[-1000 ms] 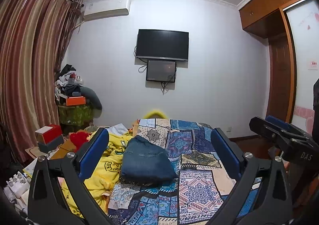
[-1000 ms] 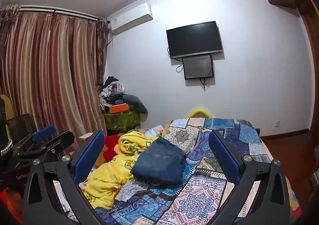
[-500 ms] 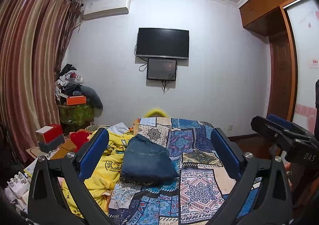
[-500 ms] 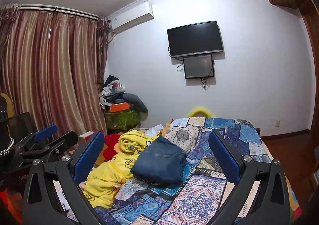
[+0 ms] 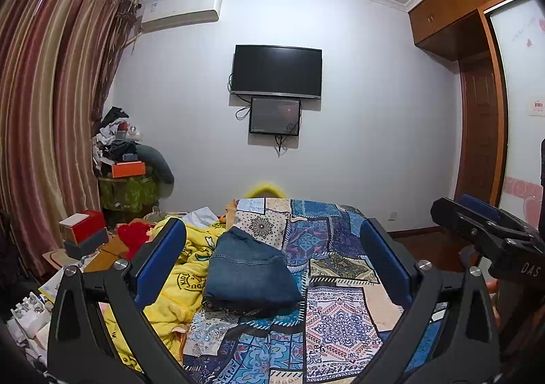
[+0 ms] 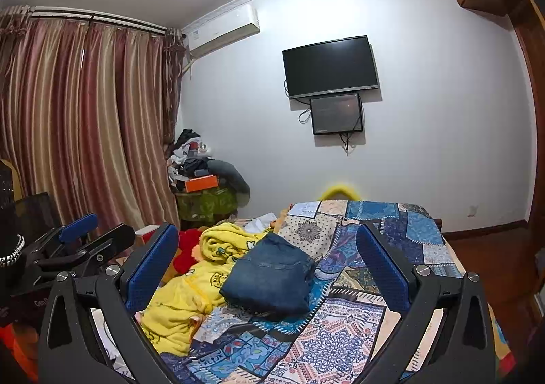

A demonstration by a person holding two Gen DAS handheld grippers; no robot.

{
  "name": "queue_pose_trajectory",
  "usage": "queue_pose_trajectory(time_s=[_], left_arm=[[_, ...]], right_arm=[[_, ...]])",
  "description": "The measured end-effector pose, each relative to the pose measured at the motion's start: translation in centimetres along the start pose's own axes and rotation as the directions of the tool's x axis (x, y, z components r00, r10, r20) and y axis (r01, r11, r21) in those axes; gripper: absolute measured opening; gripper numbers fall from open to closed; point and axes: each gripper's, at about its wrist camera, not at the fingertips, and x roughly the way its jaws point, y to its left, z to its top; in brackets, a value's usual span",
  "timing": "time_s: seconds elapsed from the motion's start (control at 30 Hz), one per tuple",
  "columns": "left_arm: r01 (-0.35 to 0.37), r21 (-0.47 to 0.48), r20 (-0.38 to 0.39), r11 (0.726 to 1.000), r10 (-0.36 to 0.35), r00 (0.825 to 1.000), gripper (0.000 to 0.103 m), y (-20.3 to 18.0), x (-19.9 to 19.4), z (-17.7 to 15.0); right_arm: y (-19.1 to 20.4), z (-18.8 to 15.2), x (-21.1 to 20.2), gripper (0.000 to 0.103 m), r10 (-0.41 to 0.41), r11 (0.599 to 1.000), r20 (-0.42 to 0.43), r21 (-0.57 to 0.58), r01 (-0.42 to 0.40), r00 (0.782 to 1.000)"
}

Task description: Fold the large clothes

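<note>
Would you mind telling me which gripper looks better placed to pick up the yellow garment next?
Left, probably. Both grippers are open and empty above the bed. The yellow garment is heaped left of the folded jeans, under the left gripper and its left jaw, while the right gripper sits further right.

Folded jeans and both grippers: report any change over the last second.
Nothing visibly changed. The folded jeans lie on the patchwork bedspread beside the yellow blanket as before. The left gripper and the right gripper hang above the bed, jaws wide open and empty throughout.
</note>
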Motion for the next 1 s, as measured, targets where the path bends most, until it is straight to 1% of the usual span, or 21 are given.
queue_pose_trajectory(time_s=[0.23,0.33,1.0], left_arm=[[0.026,0.0,-0.014,1.0,-0.026,1.0,0.103,0.16,0.27,-0.13],[0.043,0.005,-0.032,0.999,-0.043,0.999,0.102,0.21,0.52,-0.18],[0.08,0.026,-0.04,0.996,-0.079,0.996,0.103,-0.29,0.43,-0.43]], right_arm=[[-0.24,0.14,-0.13,0.103,-0.002,1.0,-0.006,0.009,0.002,1.0],[-0.3,0.22,-0.23,0.103,-0.004,1.0,-0.004,0.009,0.004,1.0],[-0.52,0.12,-0.42,0.103,-0.014,0.999,-0.014,0.029,0.014,1.0]])
